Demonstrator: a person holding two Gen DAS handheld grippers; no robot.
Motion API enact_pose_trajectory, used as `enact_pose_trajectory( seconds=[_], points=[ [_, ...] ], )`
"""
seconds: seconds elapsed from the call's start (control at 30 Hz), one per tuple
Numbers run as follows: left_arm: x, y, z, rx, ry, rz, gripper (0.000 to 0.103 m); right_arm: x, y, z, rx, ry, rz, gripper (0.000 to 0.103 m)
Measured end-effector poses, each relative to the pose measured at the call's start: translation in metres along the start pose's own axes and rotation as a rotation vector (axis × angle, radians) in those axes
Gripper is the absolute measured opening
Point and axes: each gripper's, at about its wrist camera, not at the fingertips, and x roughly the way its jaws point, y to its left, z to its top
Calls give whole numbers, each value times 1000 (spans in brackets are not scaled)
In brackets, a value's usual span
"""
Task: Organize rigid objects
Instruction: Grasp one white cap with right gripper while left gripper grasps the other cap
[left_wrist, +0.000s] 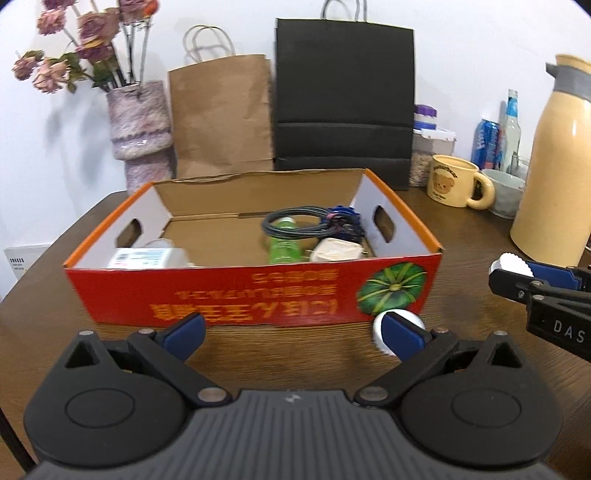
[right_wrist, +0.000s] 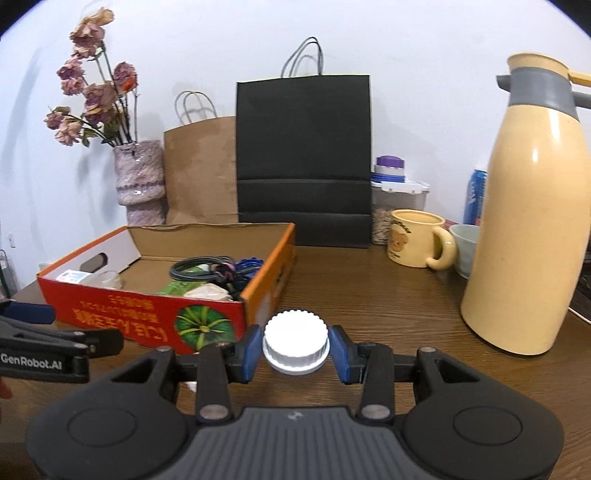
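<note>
An open red and orange cardboard box (left_wrist: 221, 291) (right_wrist: 110, 310) stands on the brown wooden table. Inside lie a coiled grey cable (left_wrist: 291, 221), a green bottle (left_wrist: 282, 247), a white charger (left_wrist: 336, 251), a blue item and a labelled white packet (left_wrist: 144, 256). My right gripper (right_wrist: 295, 347) is shut on a white ribbed cap (right_wrist: 295, 341), held just right of the box's near corner; it also shows in the left wrist view (left_wrist: 511, 269). My left gripper (left_wrist: 291, 328) stands open in front of the box with nothing between its fingers. A second white round cap (left_wrist: 399, 325) lies on the table behind its right fingertip.
Against the wall stand a vase of dried flowers (left_wrist: 140, 125), a brown paper bag (left_wrist: 221, 114) and a black paper bag (left_wrist: 343, 99). To the right are a bear mug (right_wrist: 417, 238), a pale bowl (right_wrist: 465, 243), a tall cream jug (right_wrist: 524, 229), cans and a lidded container (right_wrist: 399, 195).
</note>
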Motion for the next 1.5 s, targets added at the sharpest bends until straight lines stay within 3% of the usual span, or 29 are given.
enact_pose_trajectory(
  seconds=[0.43,0.87,0.93,1.03,1.13,1.3,1.5],
  points=[
    [30,-54,-4,19,48,15,103,16,-42,-3,47,36,-82,39],
    [56,-63,-3,-38,119,49,103,24,-48,-5,58,55,-109,39],
    [56,-64,-4,-44,121,45,99,25,-46,-6,55,56,-114,39],
    [57,-67,-4,-53,132,36,85,26,-42,-6,40,55,-121,39],
    [57,-69,-4,-50,129,25,81,26,-38,-7,27,55,-127,39],
    [53,-67,-3,-61,107,17,42,25,-35,-8,23,48,-143,39],
    [47,-59,-6,-76,105,-15,42,24,-33,-10,34,49,-153,39]
  ],
)
